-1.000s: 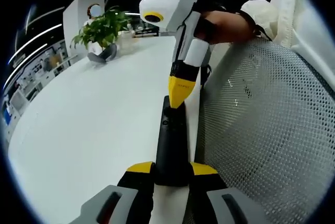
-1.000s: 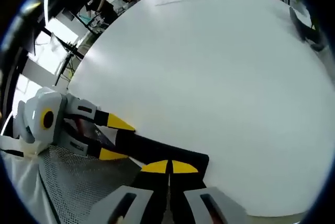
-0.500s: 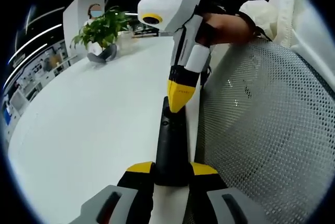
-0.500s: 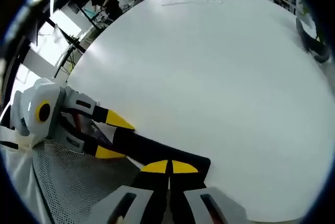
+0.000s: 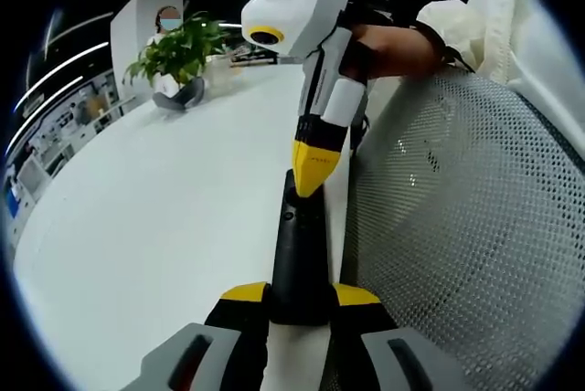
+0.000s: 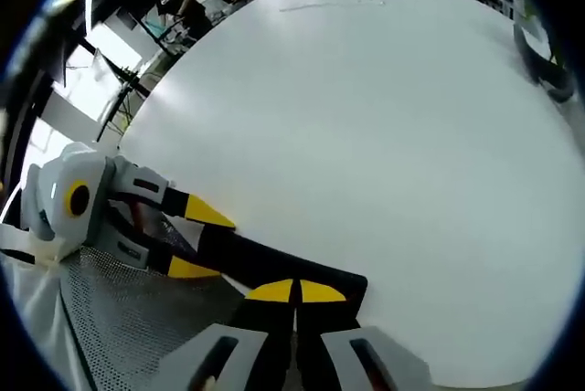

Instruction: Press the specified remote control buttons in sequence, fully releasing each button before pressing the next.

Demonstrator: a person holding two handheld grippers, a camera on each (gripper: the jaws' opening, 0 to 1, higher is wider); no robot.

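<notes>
Left gripper view: low over white table (image 5: 155,217), looks along black remote (image 5: 300,254) toward far potted plant (image 5: 178,44); mesh chair back (image 5: 466,227) close at right.
Right gripper view: tilted, close above remote (image 6: 274,268), faces across table (image 6: 384,135) toward far room.
Shared: remote, table, mesh (image 6: 119,318), each other's gripper.

**Open tabletop on one side, mesh crowding the other**

The white table (image 5: 146,227) is lying bare and passable beside the remote (image 5: 300,254). A mesh chair back (image 5: 466,227) is pressing close alongside; a potted plant (image 5: 178,48) is standing far off.
</notes>
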